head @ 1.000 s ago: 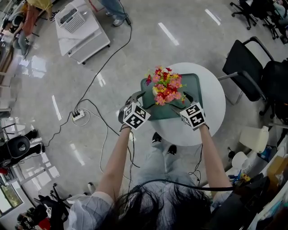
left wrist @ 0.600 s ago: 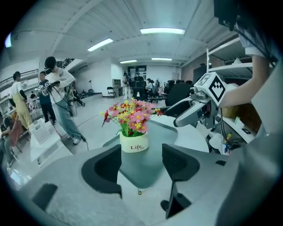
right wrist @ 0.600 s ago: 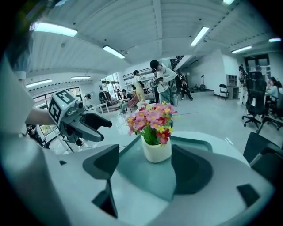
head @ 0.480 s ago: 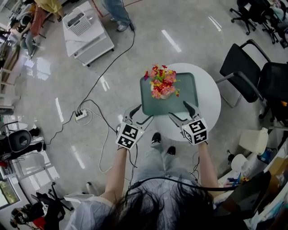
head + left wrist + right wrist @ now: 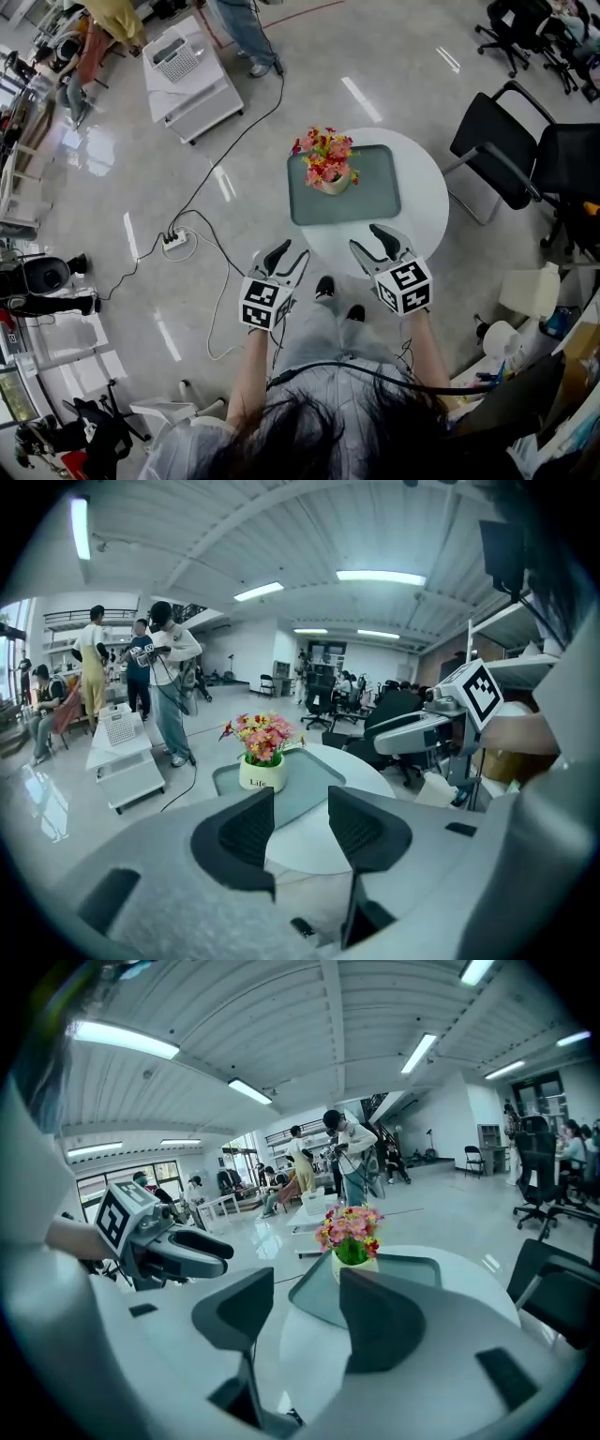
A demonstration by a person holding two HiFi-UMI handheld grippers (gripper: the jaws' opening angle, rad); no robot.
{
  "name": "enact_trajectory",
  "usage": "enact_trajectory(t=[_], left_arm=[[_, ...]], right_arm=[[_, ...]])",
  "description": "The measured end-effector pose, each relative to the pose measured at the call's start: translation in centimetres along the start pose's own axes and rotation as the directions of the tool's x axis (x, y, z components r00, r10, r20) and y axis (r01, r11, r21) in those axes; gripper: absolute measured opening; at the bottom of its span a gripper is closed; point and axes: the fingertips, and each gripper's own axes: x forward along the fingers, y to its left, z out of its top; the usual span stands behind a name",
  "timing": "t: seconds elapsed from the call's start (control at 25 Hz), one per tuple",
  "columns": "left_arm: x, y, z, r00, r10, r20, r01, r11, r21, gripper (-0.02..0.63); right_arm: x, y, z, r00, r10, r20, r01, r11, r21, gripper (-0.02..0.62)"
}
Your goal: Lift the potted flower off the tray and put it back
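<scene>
One potted flower [image 5: 325,167]: pink-red blooms, cream pot.

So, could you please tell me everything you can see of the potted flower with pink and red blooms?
The potted flower is a bunch of small pink, red and yellow blooms with green leaves in a short, round cream pot printed "Life". It stands upright in the far left corner of the grey-green rectangular tray on the round white table. Only the tray touches it.
</scene>
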Motion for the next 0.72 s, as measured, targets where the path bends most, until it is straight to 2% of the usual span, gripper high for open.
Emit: enact_trajectory(t=[0.12,0.28,0.4,0.6,0.72], left_arm=[[-1.2,-2.0,0.2,1.000,0.002,0.029,-0.001,1.000,-0.016,0.182],[-2.7,-4.4,0.9,0.995,0.025,0.095,-0.021,0.999,-0.047,0.125],[-4.0,-6.0,1.1,0.991,0.034,0.126,-0.030,0.999,-0.031,0.107],[-6.0,-8.2,0.7,0.992,0.030,0.125,-0.031,1.000,0.006,0.071],[-6.9,-9.1,0.6,0.992,0.023,0.127,-0.025,1.000,0.014,0.067]], right_arm=[[-1.9,0.9,-0.3,1.000,0.021,0.007,-0.021,1.000,0.008,0.230],[-4.4,2.9,-1.1,0.998,0.062,0.014,-0.062,0.998,-0.029,0.225],[-5.6,4.9,-1.8,0.996,0.082,0.022,-0.081,0.995,-0.066,0.216],[-7.2,7.8,-2.1,0.994,0.090,0.057,-0.086,0.994,-0.064,0.112],[-7.9,9.0,-2.1,0.993,0.100,0.065,-0.096,0.994,-0.055,0.084]])
